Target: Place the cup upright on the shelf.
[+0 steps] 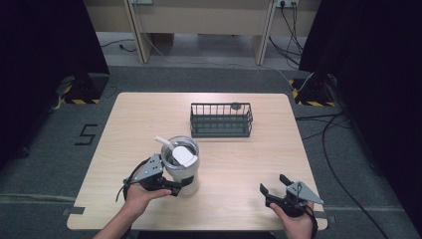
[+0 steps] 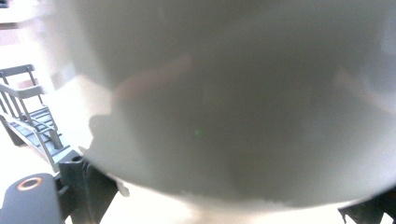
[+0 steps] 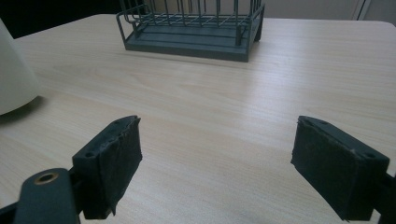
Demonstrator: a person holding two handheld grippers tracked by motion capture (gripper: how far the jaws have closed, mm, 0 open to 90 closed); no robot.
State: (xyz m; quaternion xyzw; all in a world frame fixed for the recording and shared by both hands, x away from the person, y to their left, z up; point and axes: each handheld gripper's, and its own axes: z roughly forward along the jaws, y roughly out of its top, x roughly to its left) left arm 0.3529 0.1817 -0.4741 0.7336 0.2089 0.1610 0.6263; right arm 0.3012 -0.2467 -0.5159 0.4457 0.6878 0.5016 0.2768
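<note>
A cream tumbler (image 1: 183,167) with a clear lid and white straw is stood upright on the worktop (image 1: 239,159), left of centre near the front edge. It is judged rigid, smooth-walled and top-heavy if filled; the lower body is the preferred grip zone. The left hand-held gripper (image 1: 166,184) is set around its base, jaws spread to either side of the wall; firm contact cannot be confirmed. The right hand-held gripper (image 1: 278,190) is held wide open and empty, near the front-right edge. Open room is available between the tumbler and the wire basket (image 1: 221,120).

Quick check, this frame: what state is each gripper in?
Left gripper: shut on the cream tumbler.
Right gripper: open, holding nothing, above the table.
</note>
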